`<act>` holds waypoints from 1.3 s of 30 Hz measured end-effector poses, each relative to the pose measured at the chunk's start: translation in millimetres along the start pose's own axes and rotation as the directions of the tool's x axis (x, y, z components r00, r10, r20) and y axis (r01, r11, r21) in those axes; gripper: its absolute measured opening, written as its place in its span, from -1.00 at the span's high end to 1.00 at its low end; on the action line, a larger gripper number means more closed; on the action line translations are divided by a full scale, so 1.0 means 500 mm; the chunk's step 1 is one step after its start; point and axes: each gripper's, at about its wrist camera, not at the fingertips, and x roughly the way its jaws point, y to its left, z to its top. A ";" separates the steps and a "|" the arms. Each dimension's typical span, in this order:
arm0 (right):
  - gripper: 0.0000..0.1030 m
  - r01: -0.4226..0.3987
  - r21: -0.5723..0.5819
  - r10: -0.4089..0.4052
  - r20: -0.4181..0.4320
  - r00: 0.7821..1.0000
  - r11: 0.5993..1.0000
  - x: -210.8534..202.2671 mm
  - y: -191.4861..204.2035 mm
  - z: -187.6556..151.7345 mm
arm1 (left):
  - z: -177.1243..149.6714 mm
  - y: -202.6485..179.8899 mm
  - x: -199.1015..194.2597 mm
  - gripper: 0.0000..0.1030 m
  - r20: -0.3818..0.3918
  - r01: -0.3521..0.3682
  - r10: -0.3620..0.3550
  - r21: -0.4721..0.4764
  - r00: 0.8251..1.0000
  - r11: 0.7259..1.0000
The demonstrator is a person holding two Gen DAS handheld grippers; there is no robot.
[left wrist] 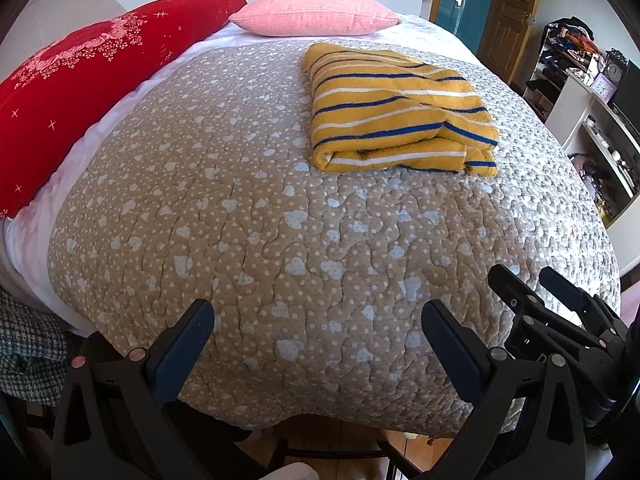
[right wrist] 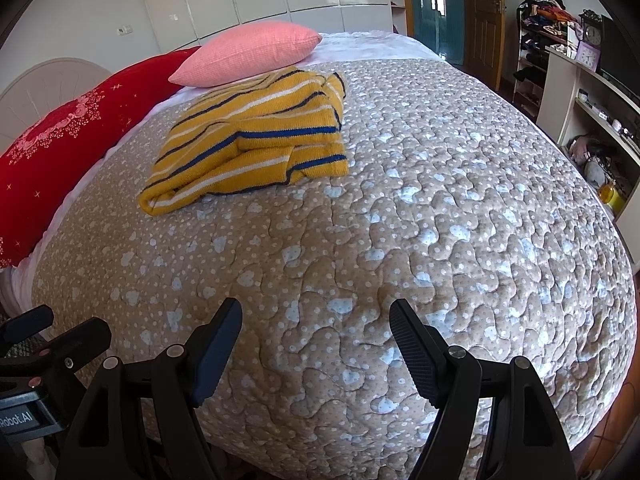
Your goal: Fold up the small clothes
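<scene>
The sweater (left wrist: 400, 112), yellow with blue and white stripes, lies folded into a thick bundle on the quilt (left wrist: 280, 240), toward the far end of the bed and just short of the pink pillow (left wrist: 316, 10); in the right wrist view the sweater (right wrist: 252, 140) sits left of centre with its far edge close to the pink pillow (right wrist: 248, 54), though contact cannot be confirmed. The folded layers are uneven, with one rolled edge facing the cameras. The quilt is beige with pale hearts and dots and covers most of the bed surface. A red pillow (left wrist: 80, 80) with a pink floral pattern lies along the left edge of the bed, on a white sheet (left wrist: 48, 208) exposed beside the quilt. The left gripper (left wrist: 318, 344) is positioned over the near edge of the bed with its fingers spread wide apart and nothing between them, well apart from the sweater. The right gripper (right wrist: 316, 340) is likewise over the near edge, fingers spread apart and holding nothing; it appears at the lower right of the left wrist view. Beyond the right edge of the bed stands a shelf unit (right wrist: 592, 112) holding small items too small to identify, with a clock (right wrist: 592, 34) on top.
</scene>
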 end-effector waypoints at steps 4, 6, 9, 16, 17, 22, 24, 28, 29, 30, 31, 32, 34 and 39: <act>-0.55 0.002 0.004 -0.002 0.001 1.000 1.000 -0.001 -0.001 -0.001 | -0.001 -0.002 -0.001 -1.00 0.002 0.007 -0.007 0.004 1.000 1.000; -0.55 0.002 0.004 -0.002 0.000 1.000 1.000 -0.002 0.000 -0.001 | -0.001 -0.001 0.000 -1.00 0.000 0.009 -0.009 0.005 1.000 1.000; -0.55 0.002 0.004 -0.002 0.001 1.000 1.000 -0.002 0.000 -0.001 | -0.002 -0.003 -0.001 -1.00 0.002 0.011 -0.011 0.006 1.000 1.000; -0.55 0.007 0.003 -0.007 0.007 1.000 1.000 -0.004 0.000 -0.002 | -0.003 -0.003 -0.001 -1.00 0.000 0.016 -0.016 0.005 1.000 1.000; -0.55 0.008 0.003 -0.008 0.006 1.000 1.000 -0.004 0.000 -0.003 | -0.003 -0.003 -0.001 -1.00 0.000 0.017 -0.017 0.004 1.000 1.000; -0.55 0.010 0.002 -0.010 0.009 1.000 1.000 -0.005 0.000 -0.004 | -0.003 -0.002 0.000 -1.00 -0.001 0.016 -0.016 0.004 1.000 1.000; -0.55 0.011 0.002 -0.011 0.009 1.000 1.000 -0.005 0.001 -0.004 | -0.004 -0.002 0.001 -1.00 -0.001 0.017 -0.017 0.004 1.000 1.000; -0.55 0.012 0.002 -0.012 0.009 1.000 1.000 -0.005 0.000 -0.004 | -0.004 -0.002 0.000 -1.00 -0.001 0.017 -0.017 0.005 1.000 1.000; -0.55 0.012 0.003 -0.012 0.010 1.000 1.000 -0.005 0.000 -0.004 | -0.004 -0.002 0.000 -1.00 0.000 0.017 -0.017 0.004 1.000 1.000; -0.56 0.014 0.004 -0.014 0.010 1.000 1.000 -0.005 0.001 -0.005 | -0.004 -0.002 0.000 -1.00 -0.001 0.017 -0.017 0.004 1.000 1.000; -0.55 0.014 0.004 -0.014 0.010 1.000 1.000 -0.005 0.000 -0.004 | -0.004 -0.003 0.000 -1.00 -0.001 0.017 -0.017 0.004 1.000 1.000; -0.55 0.015 0.005 -0.015 0.010 1.000 1.000 -0.005 0.000 -0.005 | -0.004 -0.003 0.000 -1.00 -0.002 0.017 -0.017 0.004 1.000 1.000; -0.55 0.015 0.005 -0.016 0.010 1.000 1.000 -0.004 0.000 -0.005 | -0.005 -0.003 0.002 -1.00 -0.005 0.018 -0.018 0.003 1.000 1.000; -0.55 0.016 0.005 -0.016 0.010 1.000 1.000 -0.004 -0.001 -0.005 | -0.006 -0.003 0.004 -1.00 -0.009 0.020 -0.020 0.003 1.000 1.000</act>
